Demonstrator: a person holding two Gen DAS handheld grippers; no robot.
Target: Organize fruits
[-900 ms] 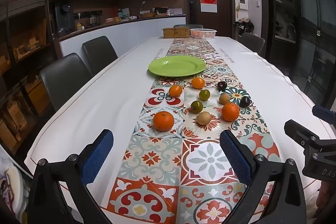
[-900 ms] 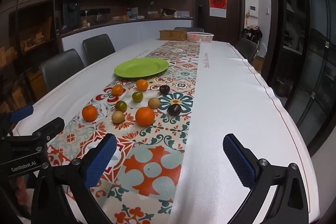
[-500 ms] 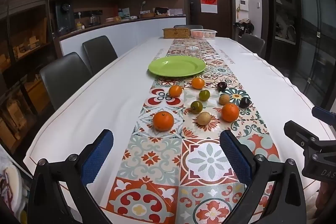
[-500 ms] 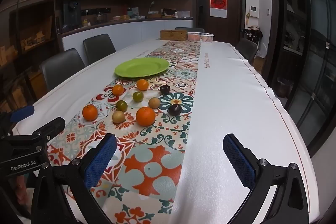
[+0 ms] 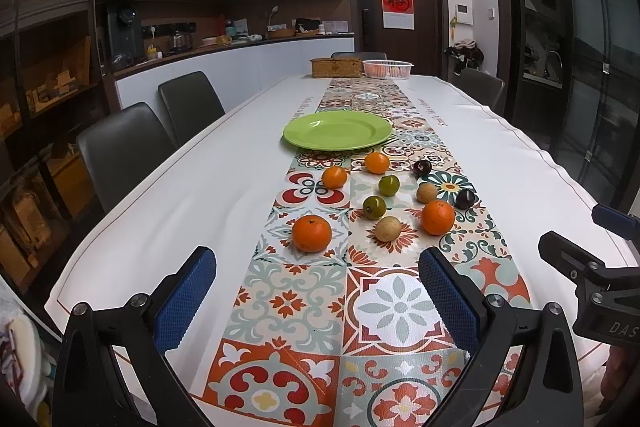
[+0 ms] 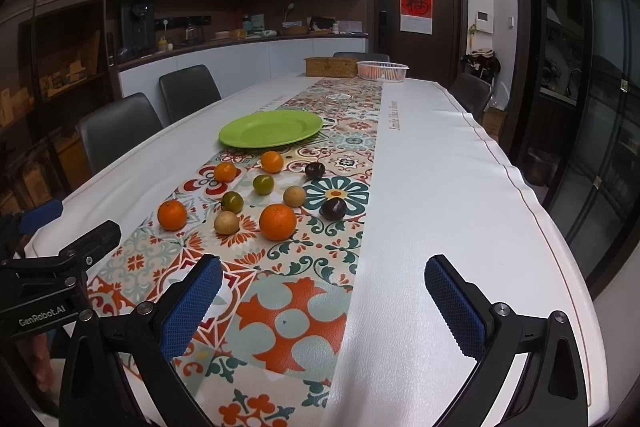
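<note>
Dark wood shelving and white cabinet doors are lining the far wall of a dining room, and a long table (image 5: 224, 179) under a smooth white cover is filling most of both views. Down its middle is running a glossy runner (image 5: 304, 291) printed with square tile patterns in orange, red and teal.

On the runner a round, shiny green plate (image 5: 338, 129) is lying flat, far from the cameras, with nothing on it. Nearer, the fruits are sitting loose and apart from one another: two large dimpled oranges (image 5: 311, 233) (image 5: 437, 217), two smaller oranges (image 5: 334, 177) (image 5: 377, 162), two smooth green fruits (image 5: 374, 207) (image 5: 389, 185), two matte tan round fruits (image 5: 387, 228) (image 5: 426, 192) and two dark purple fruits (image 5: 422, 167) (image 5: 465, 198) toward the right edge of the runner.

At the far end a woven box (image 5: 337, 67) and a white ribbed plastic basket (image 5: 387, 69) are standing side by side.

Both tools are hovering over the near end of the table. The left gripper (image 5: 316, 297) is holding its fingers wide apart, gripping nothing, the blue cross-hatched pads (image 5: 185, 301) facing inward. The right gripper (image 6: 324, 307) is likewise spread wide and holding nothing.
</note>
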